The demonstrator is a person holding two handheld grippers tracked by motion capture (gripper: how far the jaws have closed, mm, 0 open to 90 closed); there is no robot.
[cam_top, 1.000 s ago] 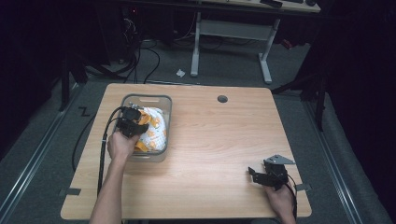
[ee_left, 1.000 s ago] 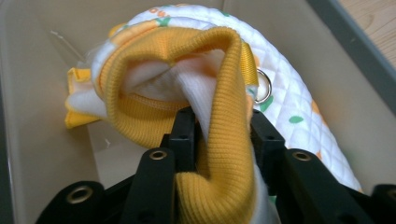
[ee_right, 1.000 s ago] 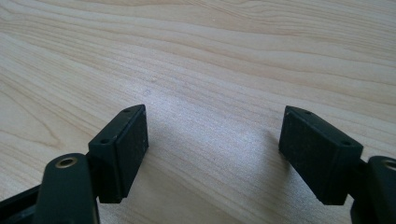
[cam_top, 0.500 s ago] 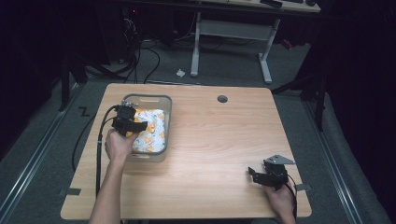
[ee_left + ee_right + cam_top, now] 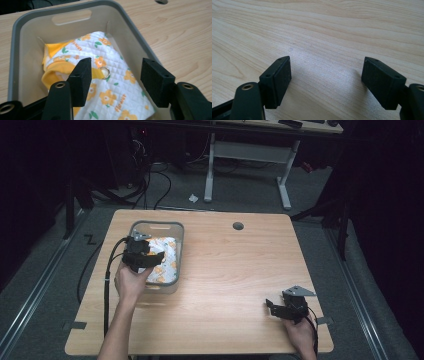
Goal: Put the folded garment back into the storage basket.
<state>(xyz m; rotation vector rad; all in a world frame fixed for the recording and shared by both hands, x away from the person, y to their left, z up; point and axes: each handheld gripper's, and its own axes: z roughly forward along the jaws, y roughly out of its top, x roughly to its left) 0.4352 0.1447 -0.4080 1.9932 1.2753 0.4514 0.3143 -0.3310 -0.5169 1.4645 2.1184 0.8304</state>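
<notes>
Hovering over a grey bin (image 5: 155,226) at about nine o'clock on the wooden surface (image 5: 235,270), the left claw (image 5: 113,77) has just been opening its jaws, and they now stand apart with nothing pressed between the pads. A quilted cloth (image 5: 112,82), white with orange flowers and a yellow lining, lies folded inside the bin, filling most of its floor; a small metal ring (image 5: 105,72) sits on its top face. In the high view the cloth (image 5: 165,257) shows beside the left claw (image 5: 142,255), which hangs over the bin's nine o'clock side.

The right claw (image 5: 325,80) rests near five o'clock on the surface, jaws wide and empty over bare wood, well apart from the bin; in the high view the right claw (image 5: 286,308) sits by the near edge.

The likely risks: the loose folds could spring open and ride up the bin wall, a pad could catch the cloth or its ring on the way out and drag it back up, or a knock on the rim could shift the light bin.
</notes>
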